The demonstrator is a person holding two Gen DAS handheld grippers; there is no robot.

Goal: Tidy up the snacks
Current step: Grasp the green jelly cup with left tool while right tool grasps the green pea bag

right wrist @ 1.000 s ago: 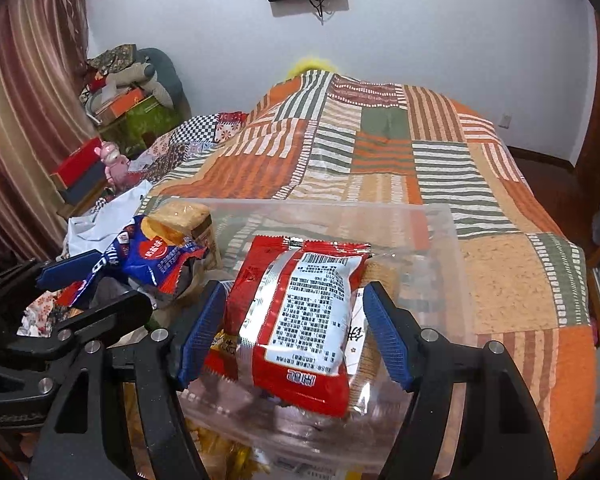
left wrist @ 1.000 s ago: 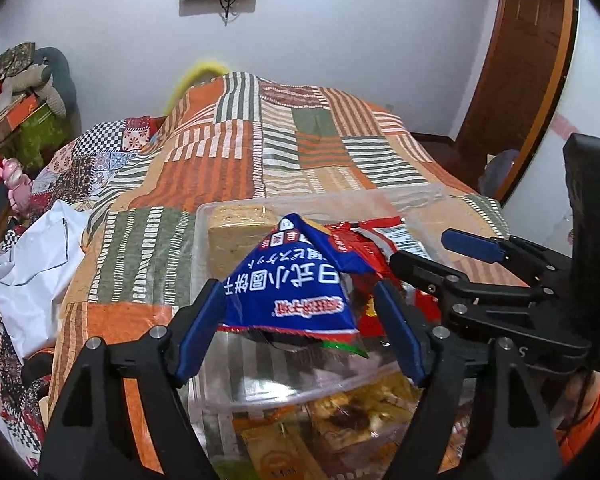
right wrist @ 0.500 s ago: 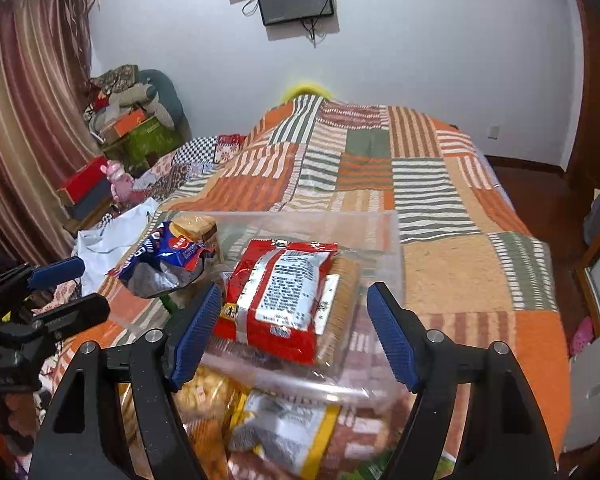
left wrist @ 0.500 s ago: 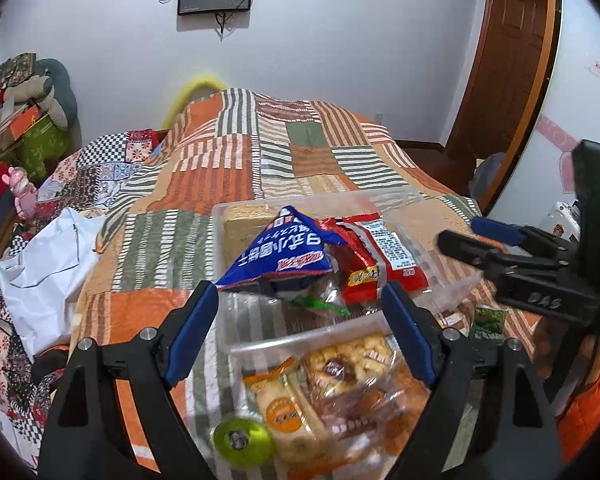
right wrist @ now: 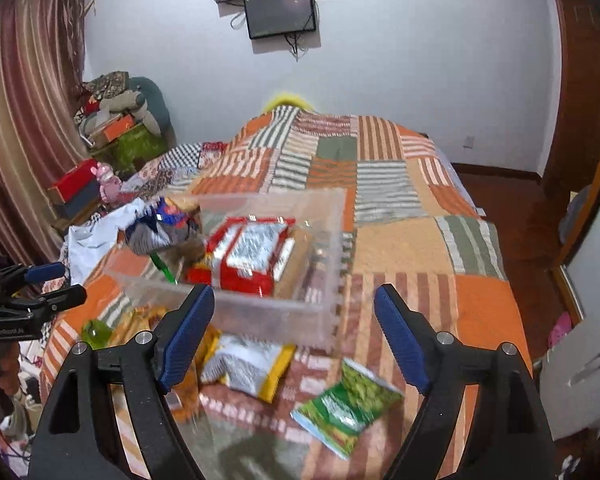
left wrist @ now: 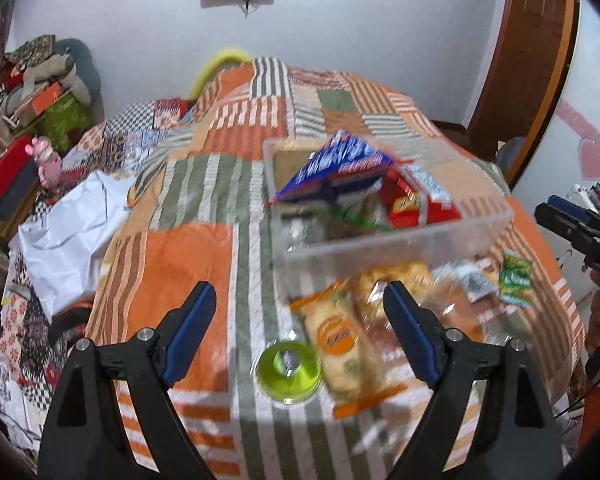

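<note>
A clear plastic bin [left wrist: 380,242] stands on the patchwork bed. In it lie a blue snack bag [left wrist: 340,160] and a red packet [left wrist: 416,204]. My left gripper [left wrist: 300,292] is open and empty above loose snacks in front of the bin: a biscuit pack [left wrist: 340,352] and a green jelly cup [left wrist: 288,372]. In the right wrist view the bin [right wrist: 260,316] holds the red packet [right wrist: 252,256]. My right gripper [right wrist: 294,292] hovers before it, its jaws opening with nothing between them. A green pea pack [right wrist: 348,404] and a yellow-edged pack [right wrist: 252,368] lie below.
A white cloth [left wrist: 72,224] is bunched at the bed's left side, with boxes and plush toys [right wrist: 112,136] stacked beyond it. A wooden door [left wrist: 520,60] stands at the right. A small green packet [left wrist: 514,278] lies near the bed's right edge.
Both grippers let go of their packets, the blue bag and the red packet, which now lie in the bin. Both pulled back toward the near end of the bed with wider jaws.
</note>
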